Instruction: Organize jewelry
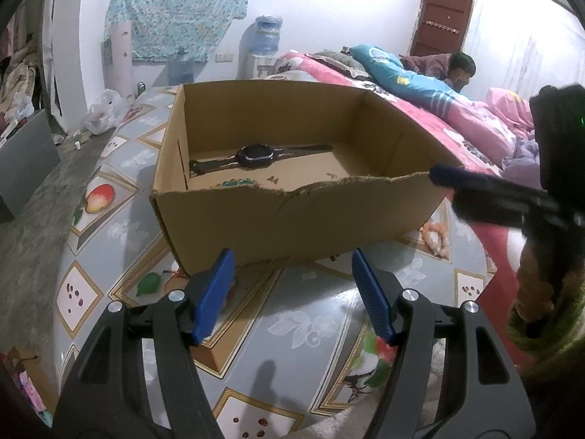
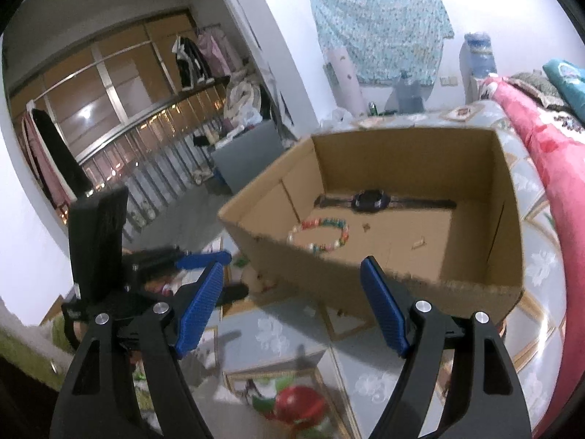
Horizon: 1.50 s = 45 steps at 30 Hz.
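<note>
In the cardboard box [image 2: 384,256] on the tablecloth [image 2: 292,336], the watch [image 2: 369,201] lies behind the bead bracelet [image 2: 321,234].

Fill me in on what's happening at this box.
A person is sorting jewelry into a cardboard box on a patterned mat. A watch and a bead bracelet already lie inside. Another bracelet lies on the mat outside, beside the box's right corner. Both tools, the left and the right, are open and empty, in front of the box's near wall.

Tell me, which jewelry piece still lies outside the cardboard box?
The orange beaded bracelet, on the tablecloth beside the box; the watch and colourful bracelet lie inside.
</note>
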### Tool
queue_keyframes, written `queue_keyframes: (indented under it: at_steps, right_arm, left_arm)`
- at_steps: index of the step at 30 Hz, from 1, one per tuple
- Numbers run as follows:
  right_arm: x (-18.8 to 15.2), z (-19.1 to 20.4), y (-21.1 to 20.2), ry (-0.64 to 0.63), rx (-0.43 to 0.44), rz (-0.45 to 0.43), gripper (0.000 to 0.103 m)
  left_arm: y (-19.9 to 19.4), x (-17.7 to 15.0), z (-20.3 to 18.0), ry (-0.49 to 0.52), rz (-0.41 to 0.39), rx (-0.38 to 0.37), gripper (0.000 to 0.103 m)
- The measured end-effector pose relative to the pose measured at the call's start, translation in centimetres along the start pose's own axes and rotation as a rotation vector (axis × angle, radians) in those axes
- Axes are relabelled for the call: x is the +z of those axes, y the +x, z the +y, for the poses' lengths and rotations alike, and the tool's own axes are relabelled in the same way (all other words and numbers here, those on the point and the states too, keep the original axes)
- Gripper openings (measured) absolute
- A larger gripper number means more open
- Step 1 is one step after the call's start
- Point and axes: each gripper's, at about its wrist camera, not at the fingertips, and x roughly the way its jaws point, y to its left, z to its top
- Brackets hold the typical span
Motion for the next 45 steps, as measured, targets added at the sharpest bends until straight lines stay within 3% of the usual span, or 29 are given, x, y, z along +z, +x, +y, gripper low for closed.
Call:
queue_keyframes:
  at_steps: [9, 17, 22, 30, 36, 45]
  right_arm:
    - [-4.3, -0.9, 2.0, 0.050, -0.052, 0.134, 0.075]
    - [-5.8, -2.7, 2.5, 0.132, -0.093, 0.142, 0.075]
    - [-6.0, -2.9, 2.9, 0.138, -0.109, 0.144, 0.069]
    - [-6.3, -3.2, 3.6, 0.169, -0.119, 0.152, 0.067]
    - [-6.2, -3.4, 4.3, 0.174, -0.118, 0.155, 0.067]
    - [-6.2, -3.6, 4.9, 0.184, -0.112, 0.157, 0.066]
  left_arm:
    - [1.1, -0.5, 0.3, -0.011, 0.019, 0.014, 0.063]
    - [3.1, -1.7, -1.6, 0.061, 0.067, 0.022, 0.063]
    - [4.7, -1.9, -2.9, 0.117, 0.096, 0.011, 0.063]
    - [7.8, -1.3, -3.6, 0.102, 0.161, 0.026, 0.049]
    - [9.4, -1.3, -4.1, 0.105, 0.194, 0.066, 0.033]
    - [10.0, -1.2, -4.5, 0.114, 0.186, 0.123, 0.027]
